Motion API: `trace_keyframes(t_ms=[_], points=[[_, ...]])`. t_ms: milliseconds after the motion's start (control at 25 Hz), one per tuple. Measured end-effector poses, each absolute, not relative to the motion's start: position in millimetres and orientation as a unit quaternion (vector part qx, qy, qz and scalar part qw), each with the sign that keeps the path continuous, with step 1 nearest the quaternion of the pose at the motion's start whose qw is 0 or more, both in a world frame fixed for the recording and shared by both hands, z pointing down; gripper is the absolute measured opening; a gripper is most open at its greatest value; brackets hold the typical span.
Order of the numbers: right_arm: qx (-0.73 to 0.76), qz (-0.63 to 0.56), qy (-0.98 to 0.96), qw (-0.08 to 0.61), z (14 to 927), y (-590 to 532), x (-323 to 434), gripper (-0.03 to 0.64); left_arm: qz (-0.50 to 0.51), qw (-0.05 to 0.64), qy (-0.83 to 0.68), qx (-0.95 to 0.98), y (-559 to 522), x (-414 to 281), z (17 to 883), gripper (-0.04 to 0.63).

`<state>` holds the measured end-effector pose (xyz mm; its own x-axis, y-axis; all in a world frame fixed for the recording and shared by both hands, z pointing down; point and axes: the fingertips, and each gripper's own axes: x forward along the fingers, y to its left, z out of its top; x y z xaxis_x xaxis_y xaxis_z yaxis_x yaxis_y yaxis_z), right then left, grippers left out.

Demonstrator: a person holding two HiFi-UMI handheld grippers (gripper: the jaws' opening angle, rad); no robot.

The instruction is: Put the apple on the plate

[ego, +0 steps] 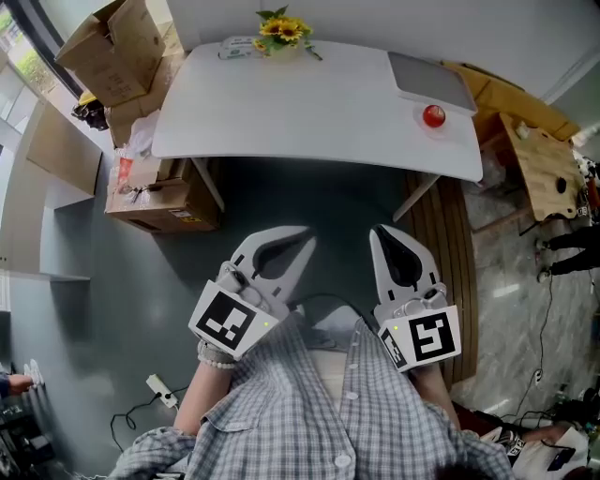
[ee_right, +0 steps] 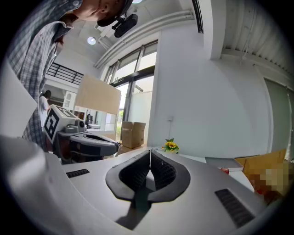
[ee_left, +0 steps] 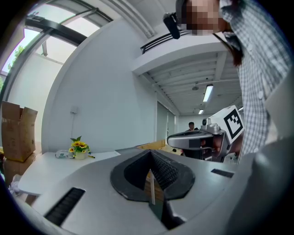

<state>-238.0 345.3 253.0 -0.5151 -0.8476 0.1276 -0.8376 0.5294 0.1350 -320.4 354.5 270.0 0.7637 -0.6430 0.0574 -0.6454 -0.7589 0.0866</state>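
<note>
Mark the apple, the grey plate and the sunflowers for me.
apple (ego: 433,115), head view, middle of its red top.
grey plate (ego: 431,80), head view, bare middle of its flat surface.
sunflowers (ego: 282,29), head view, on the yellow blooms.

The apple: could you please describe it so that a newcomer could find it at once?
Look at the white table ahead and go to its right end, where a flat grey plate lies. The apple sits on the tabletop just on the near side of that plate, not on it; it is the only small, round, red thing there.
</note>
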Motion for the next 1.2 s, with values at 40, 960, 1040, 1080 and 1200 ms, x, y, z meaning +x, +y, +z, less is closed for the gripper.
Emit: trace_keyframes(t_ms=[40, 960, 1040, 1080, 1200], points=[[0.486, -0.028, -0.869, 0.086, 252, 346, -238, 0.021, 0.012, 0.05, -0.343, 0.938, 355, -321, 270, 0.009], [0.54, -0.011, -0.836, 0.095, 262, 341, -197, 0.023, 0.019, 0.06, -0.31, 0.949, 346, -300, 281, 0.009], [0.537, -0.009, -0.838, 0.094, 263, 335, -194, 0.023, 0.021, 0.057, -0.314, 0.947, 341, -296, 281, 0.009], [0.537, -0.009, -0.838, 0.093, 263, 331, -191, 0.023, 0.022, 0.058, -0.318, 0.946, 337, -294, 281, 0.009], [0.539, -0.007, -0.837, 0.091, 262, 319, -179, 0.023, 0.021, 0.06, -0.324, 0.944, 322, -287, 279, 0.009]])
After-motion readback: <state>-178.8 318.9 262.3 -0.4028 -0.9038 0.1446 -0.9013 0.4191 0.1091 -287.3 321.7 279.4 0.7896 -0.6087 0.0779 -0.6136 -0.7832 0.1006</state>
